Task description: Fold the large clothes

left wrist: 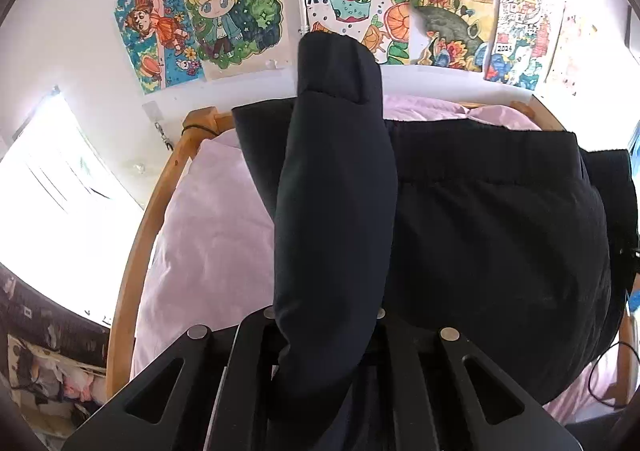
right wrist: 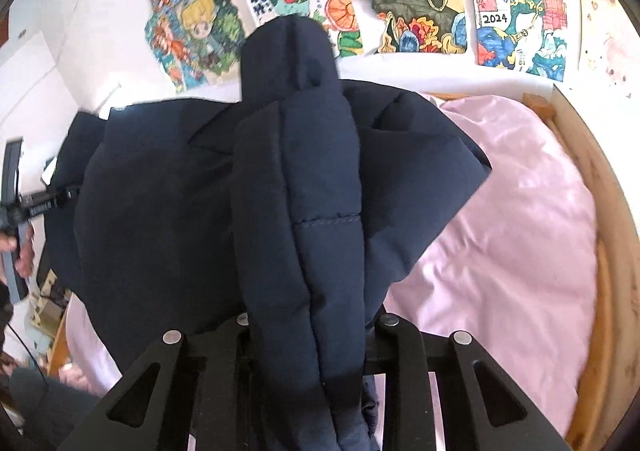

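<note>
A dark navy padded jacket (left wrist: 500, 243) lies spread on a pink bedsheet (left wrist: 208, 243). My left gripper (left wrist: 326, 315) is shut on a thick fold of the jacket that stands up between its fingers and hides the tips. In the right wrist view the same jacket (right wrist: 160, 211) spreads to the left over the pink sheet (right wrist: 512, 235). My right gripper (right wrist: 312, 319) is shut on another quilted fold of it, which rises in front of the camera. The left gripper and the hand holding it show at the left edge of the right wrist view (right wrist: 16, 207).
The bed has a wooden frame (left wrist: 132, 263), also seen on the right in the right wrist view (right wrist: 612, 251). Colourful drawings (left wrist: 232, 11) cover the white wall behind the bed. A bright window (left wrist: 52, 171) is at the left. Clutter lies on the floor at lower left.
</note>
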The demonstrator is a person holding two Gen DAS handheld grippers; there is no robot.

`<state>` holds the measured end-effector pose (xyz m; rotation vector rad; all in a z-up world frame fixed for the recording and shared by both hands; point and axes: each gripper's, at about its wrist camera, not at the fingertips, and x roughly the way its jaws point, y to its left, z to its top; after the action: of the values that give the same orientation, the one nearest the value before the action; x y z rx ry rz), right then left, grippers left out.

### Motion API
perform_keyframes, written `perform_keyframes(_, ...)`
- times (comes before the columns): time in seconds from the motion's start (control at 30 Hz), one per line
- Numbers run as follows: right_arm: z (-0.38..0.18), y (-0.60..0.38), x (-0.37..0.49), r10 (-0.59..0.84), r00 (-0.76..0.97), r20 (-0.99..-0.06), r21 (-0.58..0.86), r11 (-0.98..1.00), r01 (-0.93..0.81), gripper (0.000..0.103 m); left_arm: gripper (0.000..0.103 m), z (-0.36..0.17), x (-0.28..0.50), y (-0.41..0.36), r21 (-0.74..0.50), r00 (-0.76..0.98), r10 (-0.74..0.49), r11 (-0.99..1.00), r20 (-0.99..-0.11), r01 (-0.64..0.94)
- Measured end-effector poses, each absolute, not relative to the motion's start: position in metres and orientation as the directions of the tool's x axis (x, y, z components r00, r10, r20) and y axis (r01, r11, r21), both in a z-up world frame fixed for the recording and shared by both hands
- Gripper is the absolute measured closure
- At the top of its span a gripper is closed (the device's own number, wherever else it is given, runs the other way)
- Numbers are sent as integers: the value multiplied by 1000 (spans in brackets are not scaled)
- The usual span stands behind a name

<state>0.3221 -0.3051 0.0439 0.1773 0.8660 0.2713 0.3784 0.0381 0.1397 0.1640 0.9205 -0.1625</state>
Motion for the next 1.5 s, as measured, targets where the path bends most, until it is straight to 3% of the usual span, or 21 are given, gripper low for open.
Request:
perform_keyframes(0.43,56,-305,234,313,633,-708,347,935,-75,79,95,146,317,39,-14,544,-119,981,-831,192)
perform_keyframes(0.67,24,-307,250,291,624,-725,348,937,-33,79,95,94,336,35,-11,560,-100,987,-823,159)
perform_keyframes(1.03,-21,-300,275,151,608,-779,190,982,0,77,95,50,353,26,72,571,-27,986,-821,150)
perform_keyframes(1.23,-28,-312,282,145,584,-799,218,974,56,63,91,40,352,29,55,551,-32,989,-834,140)
perform_keyframes(1.43,-34,-318,280,123,571,-812,214,972,96,52,75,30,357,34,49,514,-19,992,-857,118)
perform_keyframes(1.5,-34,-317,278,96,574,-813,189,976,105,41,69,28,358,34,33,495,-32,992,-868,121)
